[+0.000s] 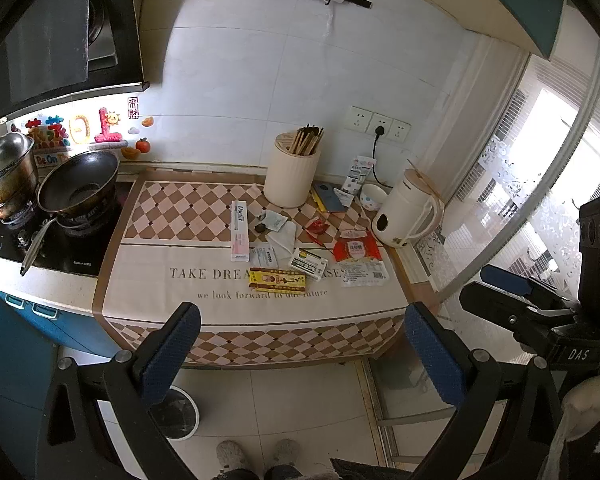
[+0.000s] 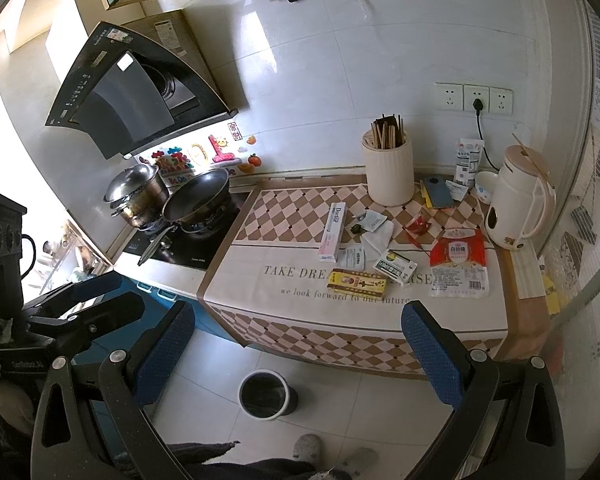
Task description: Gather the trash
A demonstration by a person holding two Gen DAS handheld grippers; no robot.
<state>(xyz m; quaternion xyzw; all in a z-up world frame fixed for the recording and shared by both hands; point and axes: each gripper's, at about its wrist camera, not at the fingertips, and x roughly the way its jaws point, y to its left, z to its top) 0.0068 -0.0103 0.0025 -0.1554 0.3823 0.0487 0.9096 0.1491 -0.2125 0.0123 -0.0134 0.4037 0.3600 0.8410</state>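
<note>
Trash lies scattered on the checked tablecloth [image 1: 148, 288]: a yellow box [image 1: 278, 280] [image 2: 358, 282], a green-and-white box [image 1: 309, 264] [image 2: 394, 268], a red-and-white packet [image 1: 358, 250] [image 2: 458, 254], a clear printed wrapper [image 1: 364, 274], a long pink-and-white box [image 1: 239, 230] [image 2: 332, 232], white sachets [image 1: 282, 234] and a red wrapper [image 1: 318, 227]. A small round bin [image 2: 288, 398] [image 1: 194, 424] stands on the floor below the counter's front. My left gripper [image 1: 302, 320] and right gripper [image 2: 298, 312] both hang open and empty in front of the counter, short of the trash.
At the back stand a cream chopstick holder [image 1: 292, 174], a cream kettle [image 1: 406, 212], a small bowl [image 1: 371, 197] and a dark phone [image 1: 330, 197]. A wok [image 1: 78, 186] and a steel pot [image 1: 6, 176] sit on the hob at left. A person's feet [image 1: 256, 454] are on the tiled floor.
</note>
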